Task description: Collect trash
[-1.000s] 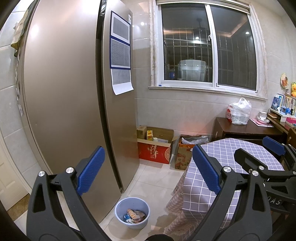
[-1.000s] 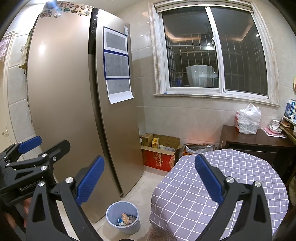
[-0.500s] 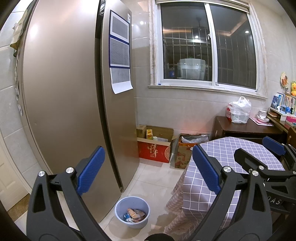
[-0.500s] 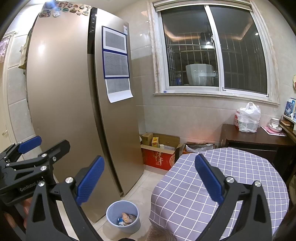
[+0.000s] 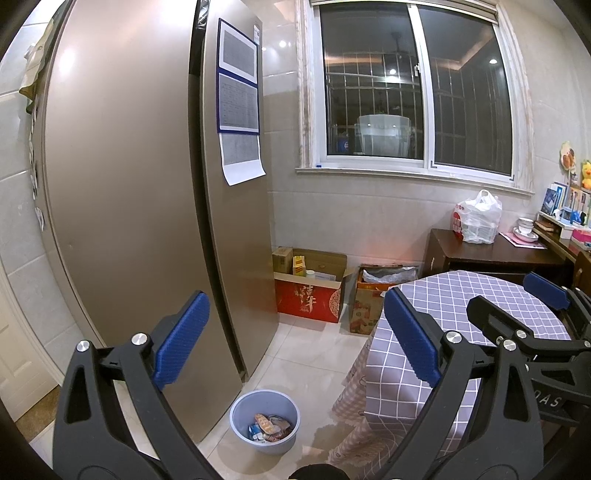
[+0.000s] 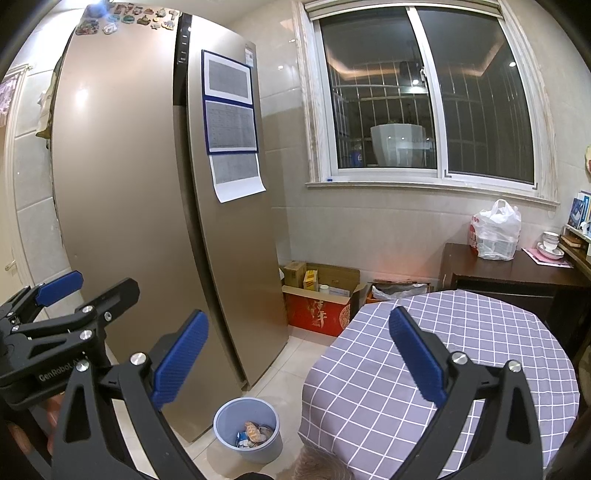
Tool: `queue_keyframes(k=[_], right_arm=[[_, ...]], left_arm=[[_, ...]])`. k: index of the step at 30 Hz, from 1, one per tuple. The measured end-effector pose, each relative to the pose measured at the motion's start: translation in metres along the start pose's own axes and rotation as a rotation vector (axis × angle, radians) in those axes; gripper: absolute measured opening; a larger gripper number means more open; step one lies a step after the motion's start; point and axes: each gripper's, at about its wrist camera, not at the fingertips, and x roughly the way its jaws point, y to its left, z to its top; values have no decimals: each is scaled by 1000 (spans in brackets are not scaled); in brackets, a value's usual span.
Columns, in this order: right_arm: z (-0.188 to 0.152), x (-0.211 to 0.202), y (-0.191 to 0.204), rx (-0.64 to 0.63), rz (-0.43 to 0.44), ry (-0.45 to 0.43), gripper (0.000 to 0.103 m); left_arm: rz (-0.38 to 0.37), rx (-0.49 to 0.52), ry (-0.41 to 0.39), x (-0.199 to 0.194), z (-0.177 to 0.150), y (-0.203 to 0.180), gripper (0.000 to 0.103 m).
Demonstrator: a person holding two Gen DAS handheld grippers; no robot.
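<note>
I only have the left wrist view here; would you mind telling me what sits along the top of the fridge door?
Observer: A row of magnets lines the top of the fridge, seen only from the right wrist.
Operator: Thank you. Is the tablecloth's top bare?
Observer: Yes, the whole checked tablecloth shows there, with nothing on it.
Operator: And the left hand-held gripper from outside?
Observer: The left hand-held gripper is open, empty, beside the fridge.

Right gripper (image 6: 297, 350): jaws wide apart, holding nothing.
Left gripper (image 6: 92, 291): at left edge, spread.
Bin (image 6: 246, 428): on floor beside fridge (image 6: 147, 221), wrappers inside.
Table (image 6: 424, 369): checked cloth.
</note>
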Motion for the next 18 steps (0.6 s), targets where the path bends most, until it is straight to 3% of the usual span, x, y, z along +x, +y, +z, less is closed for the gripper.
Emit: queue_keyframes(k=[18], right_arm=[[-9, 3, 2, 3, 0, 8, 96]], left_arm=[[-2, 2, 3, 0, 1, 3, 93]])
